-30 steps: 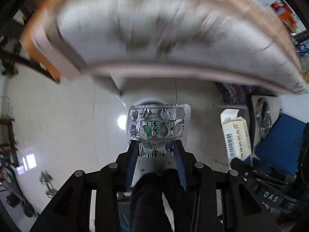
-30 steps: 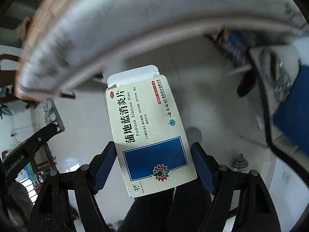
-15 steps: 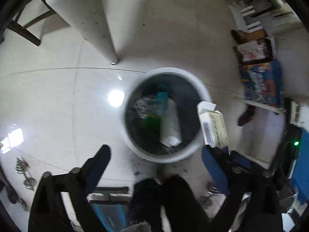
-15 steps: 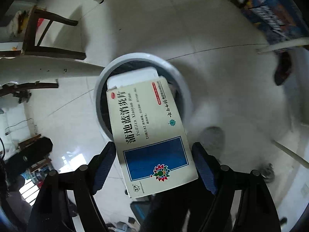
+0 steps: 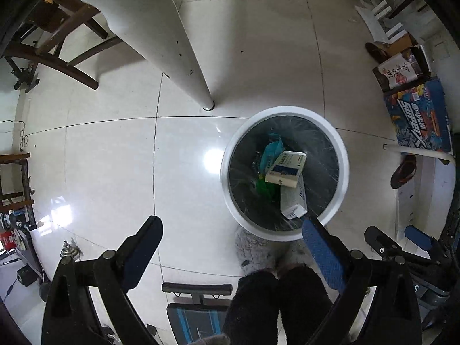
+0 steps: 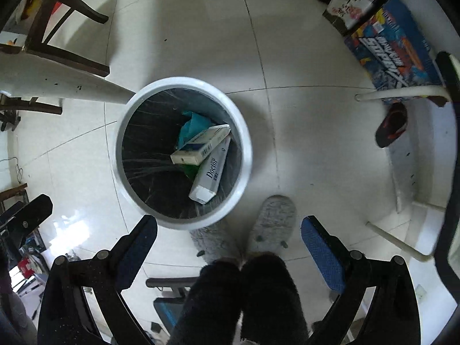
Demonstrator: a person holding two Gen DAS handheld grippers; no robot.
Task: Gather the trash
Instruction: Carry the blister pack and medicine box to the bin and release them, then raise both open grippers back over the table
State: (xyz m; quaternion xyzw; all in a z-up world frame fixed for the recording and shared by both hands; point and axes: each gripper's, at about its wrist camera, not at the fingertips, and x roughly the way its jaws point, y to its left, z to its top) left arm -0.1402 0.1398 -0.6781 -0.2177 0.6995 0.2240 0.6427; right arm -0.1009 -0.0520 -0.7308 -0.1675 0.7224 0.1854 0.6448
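Note:
A white round trash bin with a black liner stands on the tiled floor, also in the right wrist view. Inside lie the cream and blue medicine box, a white "Doctor" box, and teal and green wrappers. My left gripper is open and empty, above the floor left of the bin. My right gripper is open and empty, above the bin's near side. The blister pack is not visible.
A white table leg stands left of the bin. Wooden chairs are at the far left. Colourful boxes and a shoe lie at the right. Grey slippers and dark trouser legs are below the grippers.
Both grippers swung from the table edge down over the bin. The left opened and dropped the blister pack; then the right opened and the medicine box fell into the bin.

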